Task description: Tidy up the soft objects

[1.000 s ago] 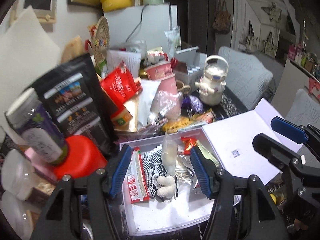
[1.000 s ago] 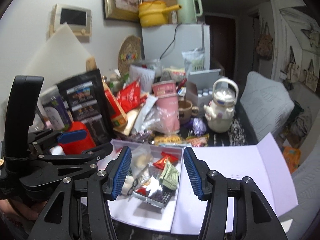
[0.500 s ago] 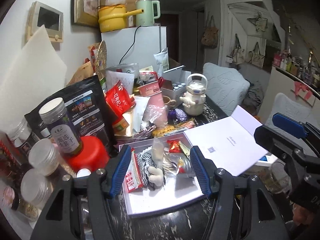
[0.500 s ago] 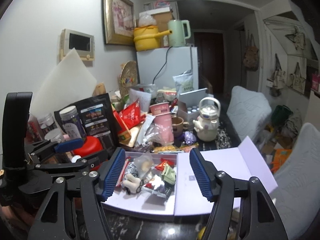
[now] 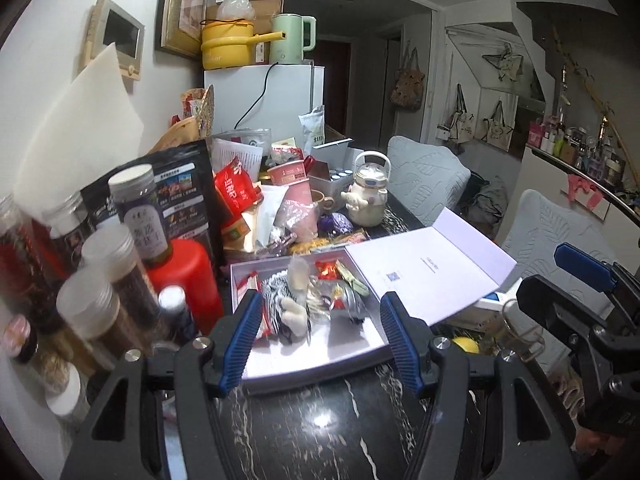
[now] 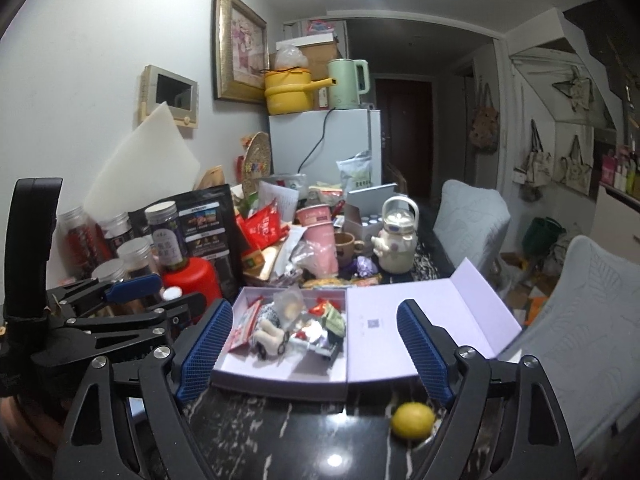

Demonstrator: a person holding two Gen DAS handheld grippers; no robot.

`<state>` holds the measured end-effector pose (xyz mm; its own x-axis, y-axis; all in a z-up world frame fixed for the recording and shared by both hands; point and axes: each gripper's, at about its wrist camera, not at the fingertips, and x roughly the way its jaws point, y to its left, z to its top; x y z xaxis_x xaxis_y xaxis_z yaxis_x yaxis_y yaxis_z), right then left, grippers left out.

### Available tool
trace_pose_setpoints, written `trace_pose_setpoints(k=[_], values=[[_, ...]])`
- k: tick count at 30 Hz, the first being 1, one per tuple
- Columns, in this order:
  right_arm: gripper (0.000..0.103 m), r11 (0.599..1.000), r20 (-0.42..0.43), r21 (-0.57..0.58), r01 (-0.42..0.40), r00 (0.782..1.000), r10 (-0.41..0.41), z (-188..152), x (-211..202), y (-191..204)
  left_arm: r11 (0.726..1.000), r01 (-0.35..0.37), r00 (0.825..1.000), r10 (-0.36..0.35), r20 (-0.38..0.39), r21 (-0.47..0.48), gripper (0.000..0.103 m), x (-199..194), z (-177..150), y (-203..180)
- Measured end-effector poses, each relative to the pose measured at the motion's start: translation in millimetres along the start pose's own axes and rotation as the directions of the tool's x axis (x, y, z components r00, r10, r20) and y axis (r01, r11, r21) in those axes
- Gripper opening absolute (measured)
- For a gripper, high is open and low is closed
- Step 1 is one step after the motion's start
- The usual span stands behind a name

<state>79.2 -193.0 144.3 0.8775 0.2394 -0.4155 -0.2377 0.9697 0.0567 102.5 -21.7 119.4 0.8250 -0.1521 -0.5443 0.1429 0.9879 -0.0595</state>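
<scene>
An open pale box (image 5: 342, 340) (image 6: 296, 364) lies on the black marble table, its lid (image 5: 428, 276) (image 6: 432, 312) folded out to the right. Inside lie a small cream plush toy (image 5: 292, 316) (image 6: 270, 338), a black-and-white checked cloth (image 5: 274, 290), red snack packets and clear bags. My left gripper (image 5: 322, 340) hangs open above the box's near edge, with nothing between its pads. My right gripper (image 6: 316, 350) is beside it on the right, its jaws opening wide and empty. Each gripper shows in the other's view: the right gripper (image 5: 584, 272), the left gripper (image 6: 132, 284).
Jars (image 5: 132, 208), a red container (image 5: 184, 276) and black pouches crowd the table's left. Behind the box are cups, packets and a cream teapot (image 5: 368, 196). A lemon (image 6: 412, 420) lies on the table in front of the lid. Grey chairs (image 6: 592, 320) stand at the right.
Both grippers have drawn back and slightly up from the box, which now looks smaller and farther. The right gripper's jaws have spread wider. The left jaws keep the same gap.
</scene>
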Motion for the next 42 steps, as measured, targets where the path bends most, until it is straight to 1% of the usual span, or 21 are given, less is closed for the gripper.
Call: trace_pose_setpoints(k=[4, 6, 11, 18, 22, 25, 27, 29, 31, 34, 42], values=[[0.086, 1.000, -0.006, 0.001, 0.019, 1.000, -0.019, -13, -9, 4, 1.000, -0.009, 1.000, 0.009, 0.002, 0.002, 0.060, -12, -16, 0], [0.086, 1.000, -0.025, 0.010, 0.028, 0.999, -0.028, -23, -12, 6, 1.000, -0.011, 1.000, 0.011, 0.000, 0.003, 0.060, -17, -22, 0], [0.086, 0.999, -0.047, 0.015, 0.028, 0.999, -0.027, -42, -19, 11, 1.000, -0.005, 1.000, 0.005, -0.004, 0.001, 0.060, -23, -40, 4], [0.086, 0.999, -0.077, 0.006, 0.036, 0.996, -0.035, -69, -23, 20, 1.000, 0.004, 0.999, -0.004, -0.034, -0.010, 0.060, -23, -72, 6], [0.086, 0.998, -0.084, -0.006, 0.056, 0.995, -0.056, -83, -27, 23, 1.000, -0.002, 0.999, 0.002, -0.052, -0.010, 0.060, -23, -87, 4], [0.086, 0.999, -0.099, -0.011, 0.048, 0.994, -0.049, -90, -28, 25, 1.000, -0.007, 0.998, 0.005, -0.067, -0.016, 0.060, -22, -97, 4], [0.086, 1.000, -0.126, -0.004, 0.029, 0.992, -0.029, -95, -26, 26, 1.000, -0.014, 0.997, 0.012, -0.074, -0.018, 0.060, -22, -102, 5], [0.086, 0.999, -0.134, -0.010, 0.031, 0.991, -0.032, -98, -26, 29, 1.000, -0.021, 0.997, 0.019, -0.076, -0.021, 0.060, -23, -106, 6], [0.086, 0.999, -0.135, -0.021, 0.041, 0.990, -0.043, -100, -27, 32, 0.999, -0.037, 0.997, 0.035, -0.074, -0.020, 0.060, -24, -108, 7], [0.086, 1.000, -0.127, -0.013, 0.027, 0.991, -0.029, -102, -29, 32, 0.999, -0.052, 0.996, 0.050, -0.067, -0.016, 0.060, -25, -109, 8], [0.086, 0.999, -0.123, -0.038, 0.029, 0.992, -0.034, -103, -31, 36, 0.998, -0.052, 0.995, 0.051, -0.086, -0.017, 0.060, -22, -111, 9]])
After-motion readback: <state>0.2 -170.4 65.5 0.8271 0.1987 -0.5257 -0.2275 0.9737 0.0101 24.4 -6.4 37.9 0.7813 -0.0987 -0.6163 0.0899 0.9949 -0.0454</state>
